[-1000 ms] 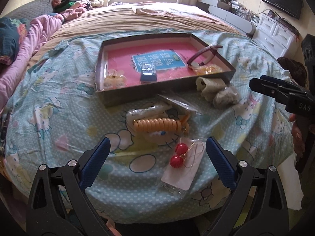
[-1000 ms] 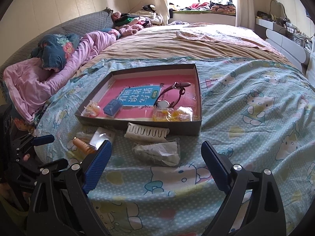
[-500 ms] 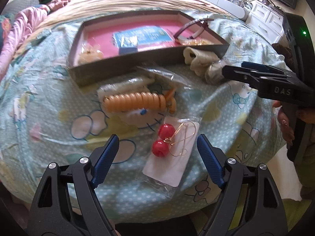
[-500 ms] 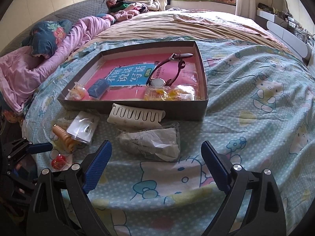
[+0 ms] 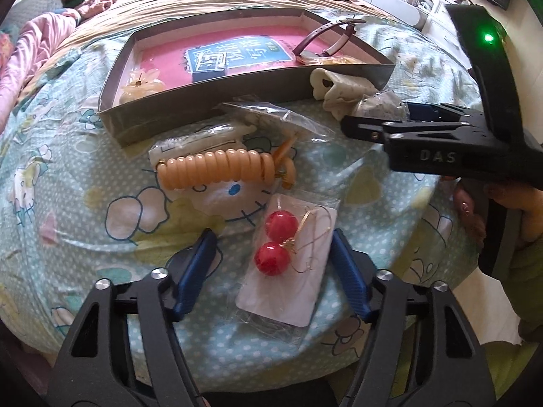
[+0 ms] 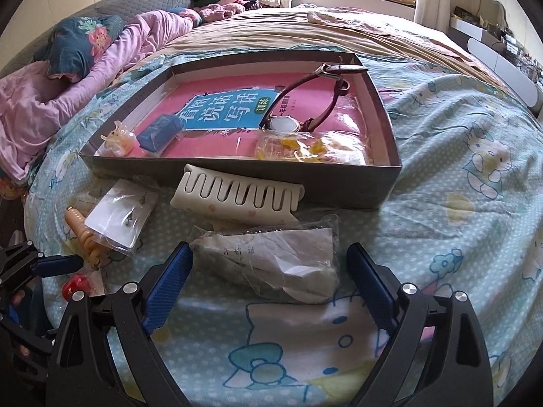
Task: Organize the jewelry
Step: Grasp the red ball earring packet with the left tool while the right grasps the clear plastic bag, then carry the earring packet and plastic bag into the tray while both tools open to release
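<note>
Both unclenched: left gripper (image 5: 271,257) straddles bagged red earrings (image 5: 276,244), right gripper (image 6: 269,278) brackets crumpled packet (image 6: 271,264), apparently for pickup into box (image 6: 237,183).

Tray (image 6: 387,183): grey cardboard walls, white inner rim, floor covered by a pink sheet (image 6: 217,91) with a blue panel of white characters.
In the tray: small blue box (image 6: 159,134); watch (image 6: 288,123) with maroon strap and white face; clear bag of yellow pieces (image 6: 305,147).
In front of the tray: cream hair claw (image 6: 237,198); orange spiral hair tie (image 5: 217,169); red ball earrings (image 5: 275,244) on white card.
Under the tray: bedsheet (image 6: 458,176), pale blue with white dots and cartoon cats.
</note>
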The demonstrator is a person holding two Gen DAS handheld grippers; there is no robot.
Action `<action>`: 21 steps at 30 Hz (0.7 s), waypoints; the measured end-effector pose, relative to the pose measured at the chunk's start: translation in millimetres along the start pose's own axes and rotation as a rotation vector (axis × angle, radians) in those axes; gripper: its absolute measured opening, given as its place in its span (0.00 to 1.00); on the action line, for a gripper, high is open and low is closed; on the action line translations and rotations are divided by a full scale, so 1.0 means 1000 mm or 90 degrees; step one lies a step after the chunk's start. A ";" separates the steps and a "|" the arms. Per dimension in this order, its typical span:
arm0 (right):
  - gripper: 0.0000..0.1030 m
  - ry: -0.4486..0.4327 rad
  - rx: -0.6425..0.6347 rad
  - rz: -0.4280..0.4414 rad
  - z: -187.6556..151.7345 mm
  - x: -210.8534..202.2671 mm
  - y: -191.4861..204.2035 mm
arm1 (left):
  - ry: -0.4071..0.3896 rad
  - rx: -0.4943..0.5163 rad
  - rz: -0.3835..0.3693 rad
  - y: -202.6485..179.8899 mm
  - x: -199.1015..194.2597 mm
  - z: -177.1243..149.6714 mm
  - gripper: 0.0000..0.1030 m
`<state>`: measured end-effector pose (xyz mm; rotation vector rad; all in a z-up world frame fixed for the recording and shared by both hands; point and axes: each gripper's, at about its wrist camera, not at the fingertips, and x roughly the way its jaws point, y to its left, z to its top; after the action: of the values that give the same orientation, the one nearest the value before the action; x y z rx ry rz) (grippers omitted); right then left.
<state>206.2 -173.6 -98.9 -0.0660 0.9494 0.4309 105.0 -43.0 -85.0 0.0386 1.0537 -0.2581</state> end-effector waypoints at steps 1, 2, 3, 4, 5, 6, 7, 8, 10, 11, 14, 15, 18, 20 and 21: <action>0.88 -0.001 -0.002 -0.005 0.000 0.001 0.001 | -0.001 0.001 -0.001 -0.001 0.000 0.000 0.49; 0.86 -0.001 -0.004 -0.010 -0.001 0.002 0.002 | -0.002 0.002 -0.001 -0.002 0.000 0.000 0.46; 0.80 -0.003 -0.006 -0.013 -0.001 0.002 0.003 | -0.003 0.004 -0.002 -0.003 0.000 0.000 0.44; 0.78 -0.005 -0.007 -0.014 -0.001 0.002 0.003 | -0.004 0.005 -0.002 -0.003 -0.001 0.000 0.43; 0.73 -0.006 -0.009 -0.008 -0.002 0.002 0.003 | -0.004 0.007 -0.003 -0.004 -0.001 0.000 0.41; 0.72 -0.008 -0.010 -0.004 -0.002 0.001 0.003 | -0.005 0.008 -0.003 -0.004 -0.002 0.000 0.40; 0.71 -0.010 -0.012 -0.005 -0.003 -0.001 0.004 | -0.005 0.010 -0.002 -0.005 -0.002 0.000 0.39; 0.71 -0.012 -0.013 -0.004 -0.003 -0.001 0.004 | -0.005 0.010 -0.003 -0.005 -0.003 0.000 0.39; 0.70 -0.014 -0.014 0.000 -0.004 -0.005 0.004 | -0.007 0.005 -0.009 -0.004 -0.006 0.000 0.38; 0.70 -0.015 -0.011 0.004 -0.005 -0.008 0.003 | -0.010 0.003 -0.014 -0.003 -0.008 0.001 0.38; 0.70 -0.017 -0.008 0.011 -0.006 -0.015 0.003 | -0.022 0.002 -0.016 -0.001 -0.017 0.000 0.37; 0.70 -0.020 -0.007 0.013 -0.007 -0.019 0.002 | -0.028 0.002 -0.018 -0.001 -0.021 0.000 0.37; 0.70 -0.030 -0.003 0.015 -0.008 -0.032 0.000 | -0.045 0.003 -0.018 -0.002 -0.030 0.002 0.37; 0.70 -0.039 0.002 0.018 -0.008 -0.041 -0.001 | -0.060 0.002 -0.018 -0.001 -0.037 0.004 0.36; 0.70 -0.043 0.003 0.018 -0.007 -0.044 -0.001 | -0.066 -0.001 -0.017 0.000 -0.040 0.005 0.36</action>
<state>179.0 -191.0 -68.1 -0.0327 0.8857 0.4546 90.1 -36.2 -47.9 0.0095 0.9522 -0.2811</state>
